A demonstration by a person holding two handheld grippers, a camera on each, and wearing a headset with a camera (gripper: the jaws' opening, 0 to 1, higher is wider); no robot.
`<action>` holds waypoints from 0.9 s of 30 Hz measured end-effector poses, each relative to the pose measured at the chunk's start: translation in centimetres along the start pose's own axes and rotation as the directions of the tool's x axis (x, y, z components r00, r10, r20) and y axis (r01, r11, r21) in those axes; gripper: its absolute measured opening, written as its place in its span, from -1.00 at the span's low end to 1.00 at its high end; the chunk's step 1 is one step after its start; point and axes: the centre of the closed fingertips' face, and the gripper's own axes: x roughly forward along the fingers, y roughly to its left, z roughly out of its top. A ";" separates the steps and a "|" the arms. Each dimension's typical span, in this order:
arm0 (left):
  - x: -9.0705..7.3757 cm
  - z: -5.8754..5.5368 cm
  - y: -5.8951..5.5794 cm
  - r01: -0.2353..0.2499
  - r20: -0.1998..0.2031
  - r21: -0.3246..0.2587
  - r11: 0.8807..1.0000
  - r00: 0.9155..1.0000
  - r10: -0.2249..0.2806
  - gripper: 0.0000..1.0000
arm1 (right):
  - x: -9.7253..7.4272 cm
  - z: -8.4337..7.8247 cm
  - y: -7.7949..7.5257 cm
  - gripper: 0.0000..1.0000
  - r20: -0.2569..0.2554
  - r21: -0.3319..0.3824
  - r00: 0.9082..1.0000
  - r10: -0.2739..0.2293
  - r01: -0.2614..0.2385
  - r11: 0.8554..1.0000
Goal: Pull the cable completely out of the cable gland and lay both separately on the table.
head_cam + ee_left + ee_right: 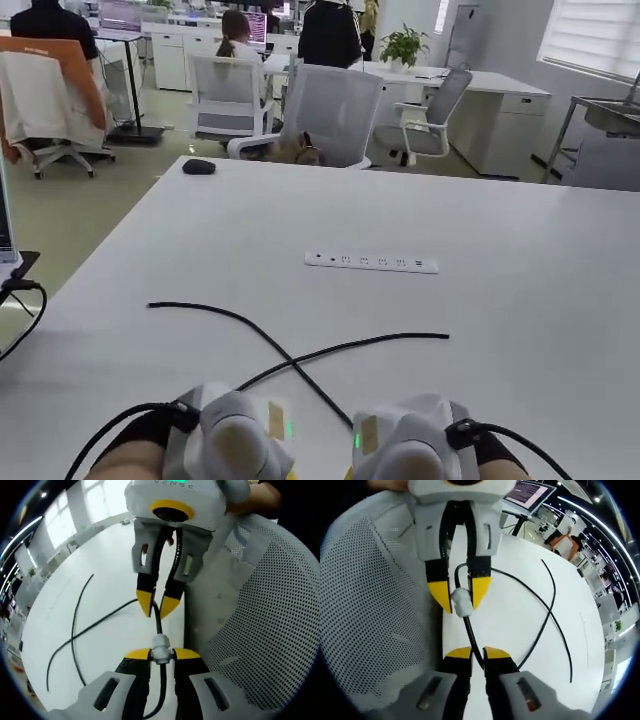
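Cable (293, 358) crosses itself on table (520, 330), power strip (371, 262) beyond.

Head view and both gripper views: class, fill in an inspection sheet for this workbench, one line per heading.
Surface: white table, flat.
Job's things: white cable gland still threaded on the black cable, held between the grippers; not yet separated.
Clutter: power strip; mouse at the far edge.
Grippers: left gripper shut on the cable gland; right gripper shut on the cable beside it.
Cables: two black lengths cross on the table.
Surroundings: office chairs, potted plant, people at desks.
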 end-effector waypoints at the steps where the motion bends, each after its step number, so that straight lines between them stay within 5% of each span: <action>1: 0.0 -0.2 0.1 -0.002 -0.007 0.004 1.000 1.000 0.002 -0.64 | 0.0 -0.6 -0.1 -0.86 -0.021 0.018 1.000 0.000 0.001 1.000; 7: 0.0 -0.4 0.2 -0.010 -0.016 0.004 1.000 1.000 0.011 -0.64 | 0.1 -2.6 -0.5 -0.85 -0.099 0.073 0.995 -0.014 0.021 0.997; 12: -0.1 -0.1 0.2 -0.013 -0.004 0.006 1.000 1.000 0.013 -0.64 | 0.2 -2.6 0.1 -0.79 -0.115 0.041 0.993 0.007 -0.002 0.999; 18: 0.0 0.4 -0.2 0.001 0.010 0.022 1.000 1.000 -0.002 -0.64 | 0.8 -1.1 1.5 -0.58 -0.087 -0.055 0.995 0.043 -0.048 0.997; 20: -0.1 0.8 -0.4 0.003 0.015 0.029 1.000 1.000 -0.003 -0.64 | 0.5 -0.4 1.6 -0.57 -0.060 -0.037 0.997 0.051 -0.053 0.998; 25: -1.2 2.7 -0.8 -0.020 0.055 0.044 0.999 0.998 0.018 -0.64 | -1.2 1.3 1.8 -0.60 -0.026 -0.093 0.999 0.024 -0.026 0.995; 27: -1.9 3.2 -0.6 -0.047 0.062 0.056 0.997 0.997 0.044 -0.64 | -2.0 3.0 1.8 -0.58 0.046 -0.050 0.999 0.008 -0.006 0.999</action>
